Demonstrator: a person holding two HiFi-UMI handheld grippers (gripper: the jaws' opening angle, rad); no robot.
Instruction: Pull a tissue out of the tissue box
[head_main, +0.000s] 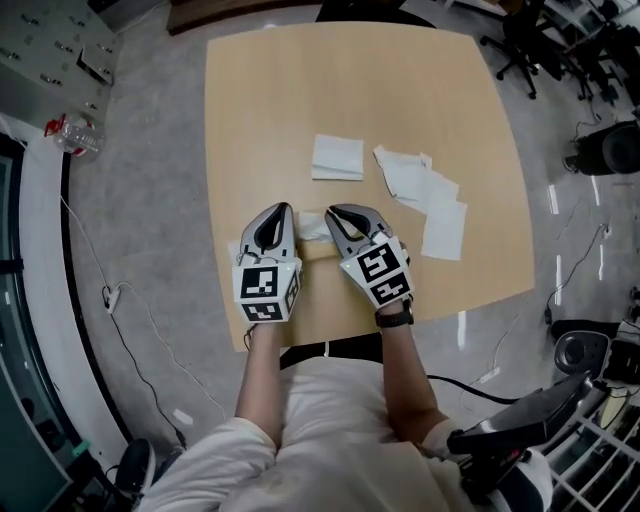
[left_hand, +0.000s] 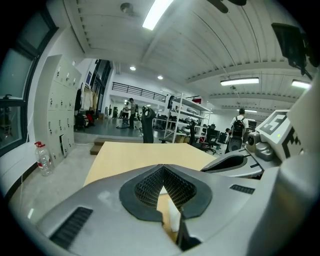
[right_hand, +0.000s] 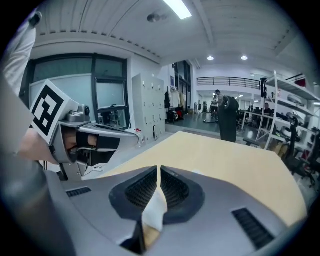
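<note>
Wooden table (head_main: 360, 90): tissue (head_main: 312, 226) pinched in right hand-held gripper (head_main: 332, 212).

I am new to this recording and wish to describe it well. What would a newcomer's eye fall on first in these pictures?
At the near edge of the tan table, the right gripper is shut on a white tissue, and the left gripper is close beside it with its jaws together. Beyond them, several loose tissues lie spread over the middle and right of the tabletop.

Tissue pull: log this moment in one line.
right gripper: shut on tissue | left gripper: fingers together, alongside the right | table: loose tissues lying beyond both grippers
</note>
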